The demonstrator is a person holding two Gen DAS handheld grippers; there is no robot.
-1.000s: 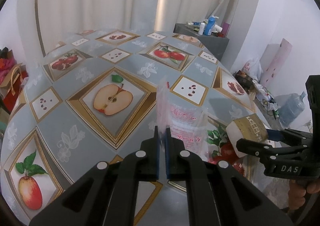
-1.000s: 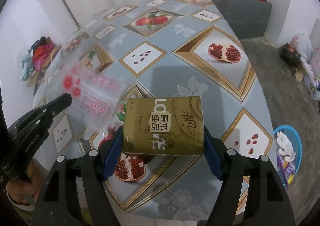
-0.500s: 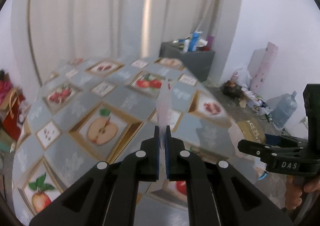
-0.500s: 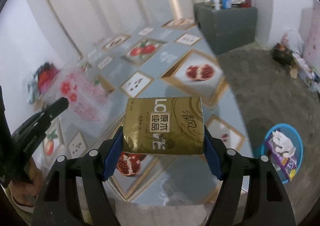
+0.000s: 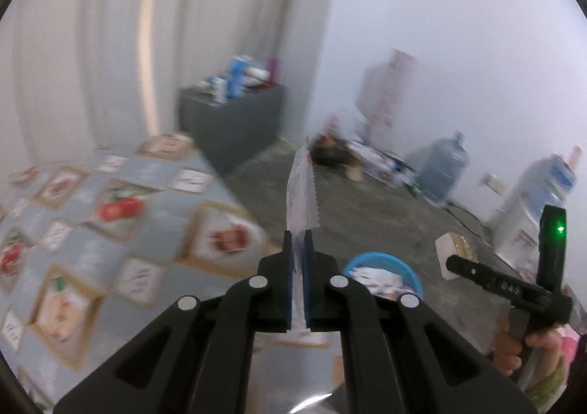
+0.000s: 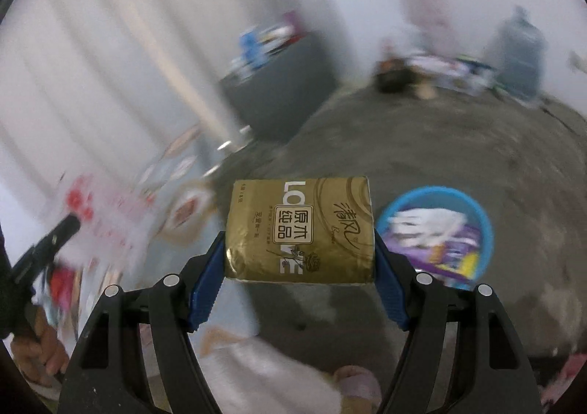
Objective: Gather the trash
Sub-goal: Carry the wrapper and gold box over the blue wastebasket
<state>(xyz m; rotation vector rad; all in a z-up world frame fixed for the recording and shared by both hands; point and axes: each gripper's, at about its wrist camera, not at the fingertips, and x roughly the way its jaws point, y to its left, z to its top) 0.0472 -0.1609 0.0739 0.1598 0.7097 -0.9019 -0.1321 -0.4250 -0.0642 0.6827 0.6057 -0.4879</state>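
Observation:
My left gripper [image 5: 299,249] is shut on a thin clear plastic wrapper [image 5: 301,190] that stands edge-on above its pads. My right gripper [image 6: 299,252] is shut on a gold tissue pack [image 6: 300,230], pressed between its blue pads. In the left wrist view the same gold tissue pack [image 5: 455,245] shows at the right, held in the right gripper [image 5: 453,262], with a hand below. A blue bin [image 6: 480,216] with several pieces of trash inside stands on the floor just right of the pack; the blue bin [image 5: 379,258] also shows past the left gripper's fingers.
The table with the fruit-patterned cloth [image 5: 110,223] lies to the left, its edge near the left gripper. A dark grey cabinet [image 5: 234,120] with bottles stands by the curtain. Water jugs [image 5: 444,168] and clutter line the far wall. Grey floor [image 6: 422,142] spreads ahead.
Both grippers have swung right, away from the table and toward the floor, each still holding its item. The blue bin has come closer and nearer the centre in both views.

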